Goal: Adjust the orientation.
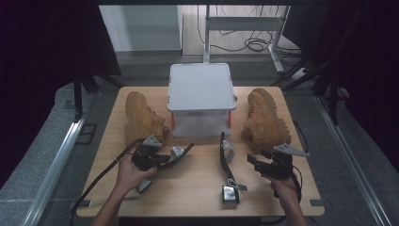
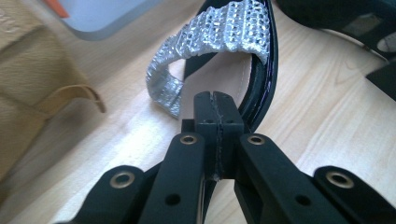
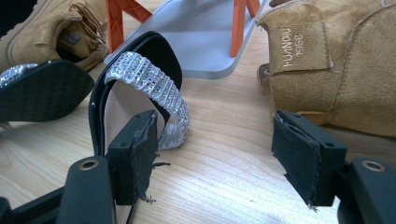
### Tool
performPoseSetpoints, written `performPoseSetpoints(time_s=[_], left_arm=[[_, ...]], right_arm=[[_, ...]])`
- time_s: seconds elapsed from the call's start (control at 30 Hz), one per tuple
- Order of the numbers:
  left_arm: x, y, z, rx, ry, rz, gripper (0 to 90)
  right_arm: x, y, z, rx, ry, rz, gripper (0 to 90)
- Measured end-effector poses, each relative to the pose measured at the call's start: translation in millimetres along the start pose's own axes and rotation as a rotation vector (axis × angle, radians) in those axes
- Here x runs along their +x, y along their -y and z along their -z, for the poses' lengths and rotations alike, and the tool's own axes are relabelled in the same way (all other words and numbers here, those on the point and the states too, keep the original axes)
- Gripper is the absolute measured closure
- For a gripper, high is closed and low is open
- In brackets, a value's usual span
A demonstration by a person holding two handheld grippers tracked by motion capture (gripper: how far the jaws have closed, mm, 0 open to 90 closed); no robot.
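At lower left, the left tool (image 1: 162,160) is clamped on a black sandal (image 1: 181,154); at lower right, the right tool (image 1: 254,162) gapes beside the other sandal (image 1: 227,162).

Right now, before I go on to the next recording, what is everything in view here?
Table: one, light wood, under all the things.
Storage box: one, grey-white lid, orange clasps, back centre of the table.
Left boot: one, tan suede, left of the box.
Right boot: one, tan suede, right of the box.
Left sandal: one, black sole, silver glitter strap, in front of the box, gripped at its sole edge.
Right sandal: one, black with silver strap, lying on the table at front centre.
Metal frame: one, pale, on the floor beyond the table.
Left tongs: black, shut on the left sandal.
Right tongs: black, open, nothing between them.
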State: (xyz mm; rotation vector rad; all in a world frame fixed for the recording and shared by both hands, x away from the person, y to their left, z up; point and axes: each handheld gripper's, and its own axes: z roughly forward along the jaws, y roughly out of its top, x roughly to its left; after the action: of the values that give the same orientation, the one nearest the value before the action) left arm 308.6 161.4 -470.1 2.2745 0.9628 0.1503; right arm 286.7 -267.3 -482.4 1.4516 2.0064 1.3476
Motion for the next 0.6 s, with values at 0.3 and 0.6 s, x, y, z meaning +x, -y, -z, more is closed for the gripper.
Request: performPoseSetpoints(time_s=[0.3, 0.6], left_arm=[[-39.0, 8.3, -8.0, 0.066, 0.041, -0.009, 90.0], [-50.6, 8.8, -16.9, 0.095, 0.054, -0.027, 89.3]], right_arm=[[-0.9, 0.7, 2.0, -0.004, 0.004, -0.004, 31.8], [-1.9, 1.5, 3.6, -0.002, 0.004, -0.005, 31.7]])
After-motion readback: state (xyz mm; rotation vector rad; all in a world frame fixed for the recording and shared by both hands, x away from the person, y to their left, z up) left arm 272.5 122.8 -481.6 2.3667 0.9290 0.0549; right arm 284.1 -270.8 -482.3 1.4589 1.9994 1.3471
